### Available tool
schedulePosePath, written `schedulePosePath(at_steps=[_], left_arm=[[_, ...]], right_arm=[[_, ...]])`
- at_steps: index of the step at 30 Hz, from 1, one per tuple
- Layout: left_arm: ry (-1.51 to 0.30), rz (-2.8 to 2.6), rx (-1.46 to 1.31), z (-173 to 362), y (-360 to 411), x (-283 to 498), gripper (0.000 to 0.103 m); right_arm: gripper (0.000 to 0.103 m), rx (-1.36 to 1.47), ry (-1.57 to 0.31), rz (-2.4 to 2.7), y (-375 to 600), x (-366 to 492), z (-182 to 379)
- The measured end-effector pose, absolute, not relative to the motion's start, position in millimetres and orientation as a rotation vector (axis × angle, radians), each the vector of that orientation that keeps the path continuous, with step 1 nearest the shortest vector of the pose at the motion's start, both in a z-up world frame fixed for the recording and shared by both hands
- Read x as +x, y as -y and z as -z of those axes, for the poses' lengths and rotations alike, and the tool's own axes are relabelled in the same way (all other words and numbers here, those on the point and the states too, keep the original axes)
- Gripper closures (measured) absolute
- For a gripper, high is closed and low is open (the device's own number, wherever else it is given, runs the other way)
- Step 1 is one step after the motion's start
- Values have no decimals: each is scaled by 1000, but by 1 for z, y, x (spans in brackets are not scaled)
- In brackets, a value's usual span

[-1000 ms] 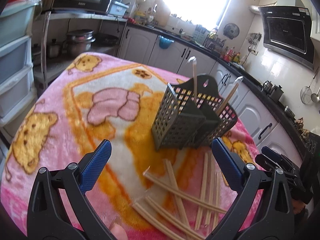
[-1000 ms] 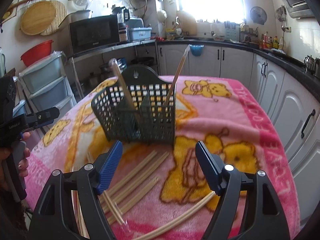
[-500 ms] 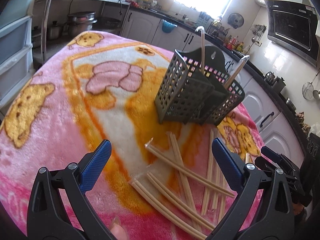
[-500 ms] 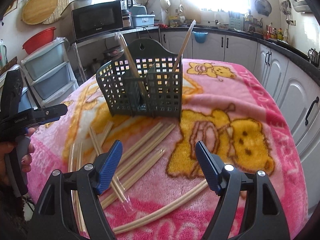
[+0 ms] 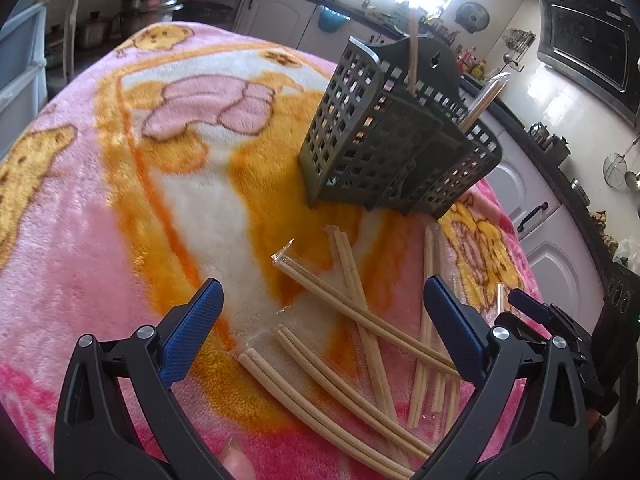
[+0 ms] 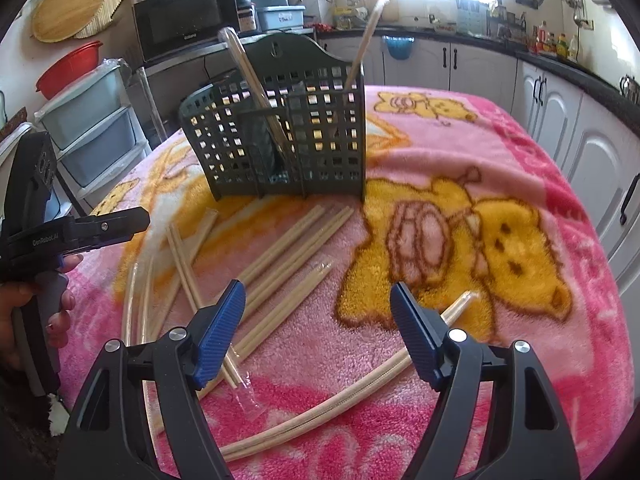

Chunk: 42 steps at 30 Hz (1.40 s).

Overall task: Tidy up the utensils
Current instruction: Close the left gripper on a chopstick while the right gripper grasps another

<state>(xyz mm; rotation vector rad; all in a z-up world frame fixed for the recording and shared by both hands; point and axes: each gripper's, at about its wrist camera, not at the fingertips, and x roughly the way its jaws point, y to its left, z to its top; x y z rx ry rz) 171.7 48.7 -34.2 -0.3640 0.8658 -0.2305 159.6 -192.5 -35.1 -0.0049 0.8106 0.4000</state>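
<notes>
A dark green slotted utensil basket (image 5: 380, 152) (image 6: 280, 152) stands on the pink cartoon blanket (image 5: 100, 240). Two wrapped chopstick pairs (image 6: 248, 68) lean upright inside it. Several more wrapped chopstick pairs (image 5: 360, 312) (image 6: 280, 256) lie scattered on the blanket in front of it. My left gripper (image 5: 324, 292) hovers open just above that pile, nothing between its blue pads. My right gripper (image 6: 319, 294) hangs over the pile's other side; its jaws are closing slightly, still apart, with nothing gripped. A long bent pair (image 6: 360, 384) lies under its right finger.
Each gripper shows in the other's view: the left one (image 6: 80, 228) held by a hand, the right one (image 5: 536, 312). White kitchen cabinets (image 6: 560, 120) run beyond the table's far edge. A microwave (image 6: 188, 24) and plastic drawers (image 6: 88, 128) stand behind the basket.
Both grippers have sunk toward the blanket and tipped downward, so the scattered chopsticks sit closer beneath the fingers. The right jaws stand a little narrower.
</notes>
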Motion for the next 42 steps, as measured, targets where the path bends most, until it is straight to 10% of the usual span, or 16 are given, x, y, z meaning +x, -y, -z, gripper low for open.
schedulePosePath(at_steps=[19,42], left_arm=[[-937,263,-461,57,-64,209,88],[-920,245,-417,57,-68,218,97]], right_arm=[[51,78,-919,-381,192,195,58],[93,54,-945,-359,185,224,63]])
